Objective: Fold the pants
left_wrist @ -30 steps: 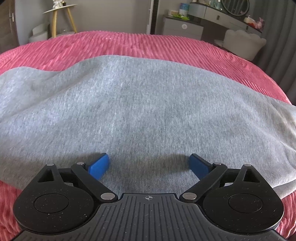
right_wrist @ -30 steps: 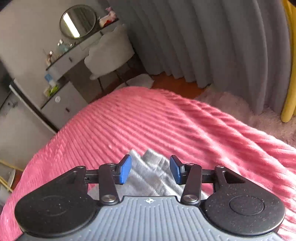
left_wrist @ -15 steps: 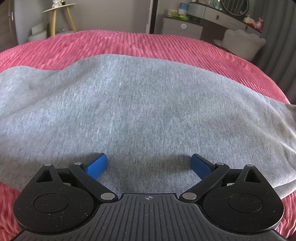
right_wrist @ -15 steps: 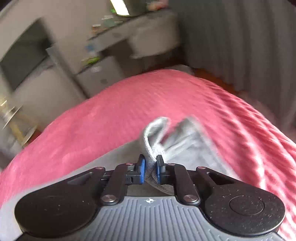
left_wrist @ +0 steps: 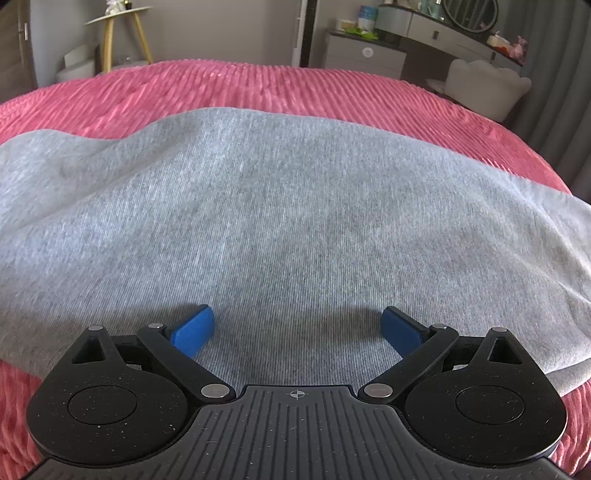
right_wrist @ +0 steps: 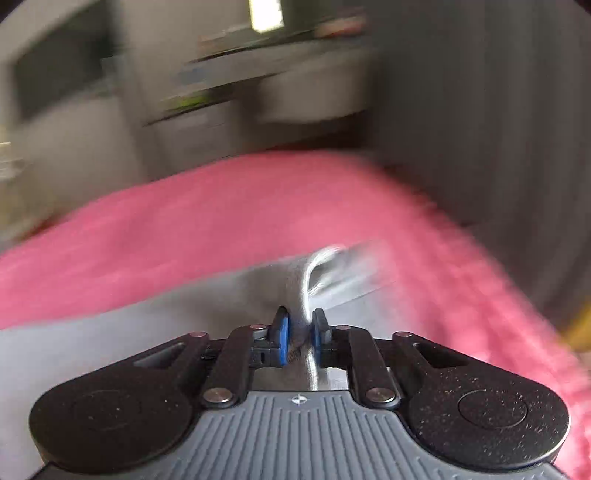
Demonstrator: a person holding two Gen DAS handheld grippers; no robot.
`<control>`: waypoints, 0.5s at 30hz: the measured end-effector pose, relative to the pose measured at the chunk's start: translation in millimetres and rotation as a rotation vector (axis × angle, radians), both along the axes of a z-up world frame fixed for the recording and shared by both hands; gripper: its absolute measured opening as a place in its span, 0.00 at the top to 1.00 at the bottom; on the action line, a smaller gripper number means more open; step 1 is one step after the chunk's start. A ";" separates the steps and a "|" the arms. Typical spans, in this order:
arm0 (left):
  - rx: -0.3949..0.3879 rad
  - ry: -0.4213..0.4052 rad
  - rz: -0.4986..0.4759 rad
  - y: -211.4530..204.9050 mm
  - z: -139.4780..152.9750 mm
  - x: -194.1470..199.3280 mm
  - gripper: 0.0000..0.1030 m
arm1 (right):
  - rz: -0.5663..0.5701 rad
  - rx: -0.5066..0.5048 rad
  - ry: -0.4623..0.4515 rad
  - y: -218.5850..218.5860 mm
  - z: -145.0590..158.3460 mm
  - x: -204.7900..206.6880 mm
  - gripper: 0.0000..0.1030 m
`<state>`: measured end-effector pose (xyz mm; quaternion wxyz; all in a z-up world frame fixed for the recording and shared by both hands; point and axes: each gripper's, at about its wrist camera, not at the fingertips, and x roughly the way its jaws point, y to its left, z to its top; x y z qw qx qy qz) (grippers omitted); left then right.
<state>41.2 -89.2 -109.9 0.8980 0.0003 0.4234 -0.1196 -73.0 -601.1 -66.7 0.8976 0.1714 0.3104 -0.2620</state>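
Grey pants [left_wrist: 288, 221] lie spread across a pink ribbed bedspread [left_wrist: 258, 85]. My left gripper [left_wrist: 297, 325] is open, its blue fingertips [left_wrist: 192, 326] wide apart and resting low on the grey fabric. In the blurred right wrist view, my right gripper [right_wrist: 300, 334] is shut on a raised fold at the end of the pants [right_wrist: 325, 269], holding it up above the bedspread [right_wrist: 221, 221].
A yellow-legged side table [left_wrist: 118, 33] stands beyond the bed at far left. A grey dresser [left_wrist: 365, 55], a vanity with an oval mirror [left_wrist: 469, 13] and a white chair [left_wrist: 484, 85] stand at the far right. Grey curtains [right_wrist: 498, 129] hang to the right.
My right gripper closed on the end of the pants and has lifted it, swinging leftward fast enough to blur the view. My left gripper has stayed open on the fabric, nearly still.
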 end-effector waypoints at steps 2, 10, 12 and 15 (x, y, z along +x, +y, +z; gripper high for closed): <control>-0.001 0.000 0.000 0.2 0.1 0.2 0.03 | -0.131 0.017 0.039 -20.9 -0.2 1.2 0.66; -0.004 0.001 0.003 -1.1 -0.6 0.6 0.02 | 0.040 0.382 -0.132 -8.7 -9.5 -42.7 0.53; -0.014 0.004 0.007 -0.4 0.2 0.3 0.02 | 0.031 0.473 -0.046 -17.8 -34.3 -47.1 0.64; -0.019 0.006 0.011 0.4 1.0 -0.5 0.02 | -0.154 0.392 -0.036 -29.6 -39.2 -75.9 0.87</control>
